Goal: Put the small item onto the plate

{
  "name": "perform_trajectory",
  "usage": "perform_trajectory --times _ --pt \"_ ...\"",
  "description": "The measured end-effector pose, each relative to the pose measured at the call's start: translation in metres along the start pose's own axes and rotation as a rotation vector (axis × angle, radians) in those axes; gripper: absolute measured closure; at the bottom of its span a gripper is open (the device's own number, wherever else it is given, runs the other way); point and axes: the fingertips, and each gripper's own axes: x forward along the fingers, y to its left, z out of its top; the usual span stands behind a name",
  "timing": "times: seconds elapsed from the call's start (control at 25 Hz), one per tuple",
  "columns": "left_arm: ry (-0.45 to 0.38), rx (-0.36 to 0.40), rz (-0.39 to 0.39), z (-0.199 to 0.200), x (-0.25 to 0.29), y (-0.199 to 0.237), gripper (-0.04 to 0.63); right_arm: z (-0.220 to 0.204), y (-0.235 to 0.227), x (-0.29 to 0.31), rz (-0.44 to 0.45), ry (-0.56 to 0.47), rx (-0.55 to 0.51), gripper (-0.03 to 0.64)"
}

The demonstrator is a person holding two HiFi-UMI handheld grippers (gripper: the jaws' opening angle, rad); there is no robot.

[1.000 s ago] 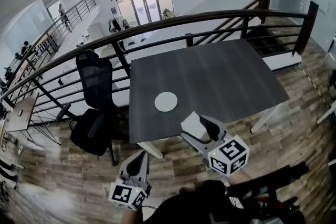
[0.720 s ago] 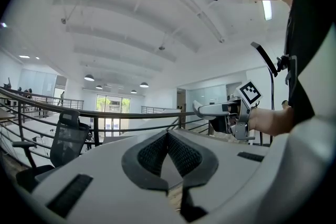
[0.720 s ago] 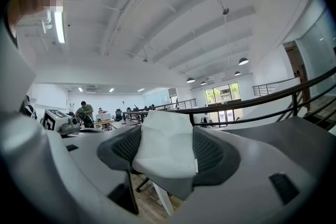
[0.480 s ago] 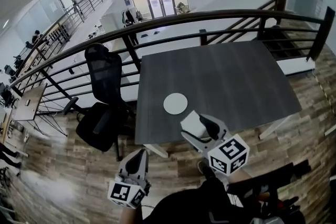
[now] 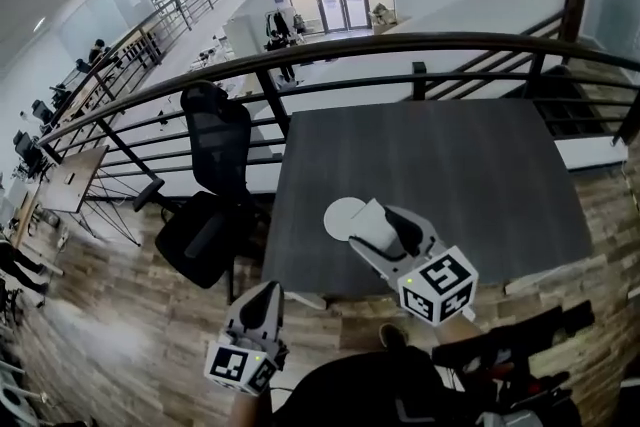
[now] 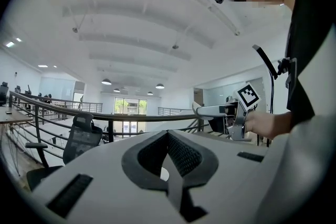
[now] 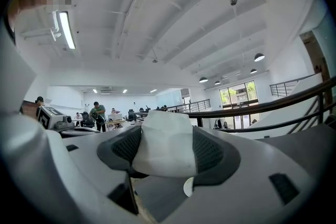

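Note:
A small white item (image 5: 368, 227) sits clamped between the jaws of my right gripper (image 5: 385, 233), held above the near part of the dark grey table (image 5: 470, 175). A round white plate (image 5: 340, 213) lies flat on the table, and the item overlaps its right edge in the head view. In the right gripper view the item (image 7: 165, 139) fills the gap of the right gripper (image 7: 168, 150), with a sliver of the plate (image 7: 188, 186) below. My left gripper (image 5: 267, 295) hangs off the table's near left corner over the floor. In its own view, the left gripper (image 6: 169, 162) is shut and empty.
A black office chair (image 5: 215, 180) stands by the table's left side. A dark metal railing (image 5: 420, 45) runs behind the table, with a drop to a lower floor beyond. Wood flooring (image 5: 110, 315) surrounds the table's near edge.
My right gripper with the white item has moved forward over the table to the plate's edge. The left gripper has stayed low at the near left.

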Motion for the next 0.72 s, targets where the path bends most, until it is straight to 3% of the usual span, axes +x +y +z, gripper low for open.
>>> perform_trajectory --times 0.32,0.72 --pt "0.007 0.0 0.075 0.003 0.037 0.016 0.591 -0.001 -0.057 0.04 0.017 0.025 0.01 0.304" --pt "0.042 -0.017 0.189 -0.002 0.045 0.037 0.591 -0.028 -0.087 0.099 0.079 0.095 0.044 0.304"
